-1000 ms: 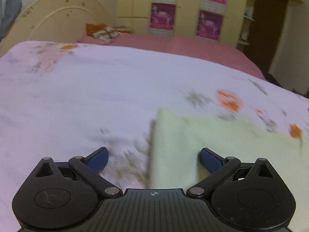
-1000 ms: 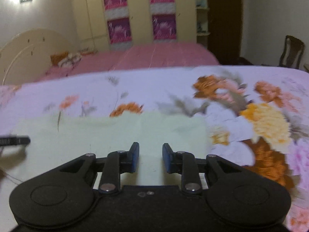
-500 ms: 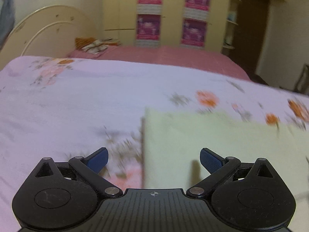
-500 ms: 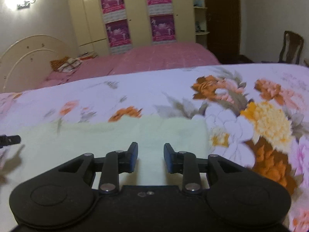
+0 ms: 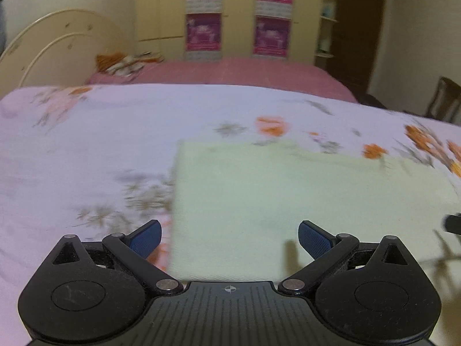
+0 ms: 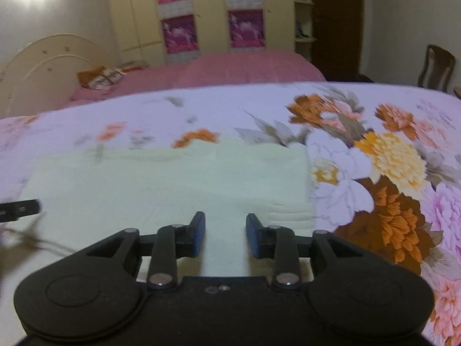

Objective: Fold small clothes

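A pale green folded cloth [image 5: 288,199] lies flat on the floral bedsheet [image 5: 86,150]. My left gripper [image 5: 230,239] hovers over the cloth's near left part, jaws wide open and empty. Its left finger sits past the cloth's left edge. In the right wrist view the same cloth [image 6: 173,184] spreads to the left. My right gripper [image 6: 225,236] stands over its near right part, jaws a narrow gap apart with nothing between them. The tip of each gripper shows at the other view's edge: right gripper [image 5: 453,226], left gripper [image 6: 17,209].
The floral bedsheet [image 6: 389,173] runs on to the right of the cloth. A second bed with a pink cover [image 6: 230,69] and a cream headboard [image 6: 43,66] stands behind. A wardrobe [image 5: 236,14] lines the far wall, and a wooden chair [image 6: 438,69] is at the right.
The left gripper has slid right over the cloth, so more of the cloth shows in its view. The right gripper's jaws have parted a little and it has drawn back slightly.
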`<action>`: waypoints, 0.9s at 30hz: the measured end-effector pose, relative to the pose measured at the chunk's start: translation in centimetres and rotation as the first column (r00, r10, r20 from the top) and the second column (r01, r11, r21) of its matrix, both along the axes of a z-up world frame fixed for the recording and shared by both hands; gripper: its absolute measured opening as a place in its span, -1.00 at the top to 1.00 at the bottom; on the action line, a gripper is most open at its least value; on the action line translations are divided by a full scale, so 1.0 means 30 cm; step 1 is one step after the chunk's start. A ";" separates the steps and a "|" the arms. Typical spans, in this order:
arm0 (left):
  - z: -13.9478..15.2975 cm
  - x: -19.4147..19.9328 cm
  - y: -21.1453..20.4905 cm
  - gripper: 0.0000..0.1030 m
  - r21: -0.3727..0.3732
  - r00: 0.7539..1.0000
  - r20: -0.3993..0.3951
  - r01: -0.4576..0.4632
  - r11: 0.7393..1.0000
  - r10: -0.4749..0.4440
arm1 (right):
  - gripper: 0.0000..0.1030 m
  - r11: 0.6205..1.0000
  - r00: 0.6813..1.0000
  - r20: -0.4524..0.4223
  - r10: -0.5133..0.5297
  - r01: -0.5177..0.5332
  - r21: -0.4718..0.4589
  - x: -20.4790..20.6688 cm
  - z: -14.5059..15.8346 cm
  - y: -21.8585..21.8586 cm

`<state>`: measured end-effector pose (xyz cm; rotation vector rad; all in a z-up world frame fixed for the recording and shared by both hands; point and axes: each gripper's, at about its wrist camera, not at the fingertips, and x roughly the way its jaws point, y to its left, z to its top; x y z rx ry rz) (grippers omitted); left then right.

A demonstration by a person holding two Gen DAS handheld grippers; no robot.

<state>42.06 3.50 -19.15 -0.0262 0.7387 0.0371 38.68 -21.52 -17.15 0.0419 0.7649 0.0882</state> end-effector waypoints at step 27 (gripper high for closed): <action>-0.033 -0.221 -0.141 -0.95 0.034 0.992 -0.103 0.073 0.997 -0.069 | 0.29 0.991 0.988 -0.084 0.132 -0.131 0.025 -0.197 -0.015 0.176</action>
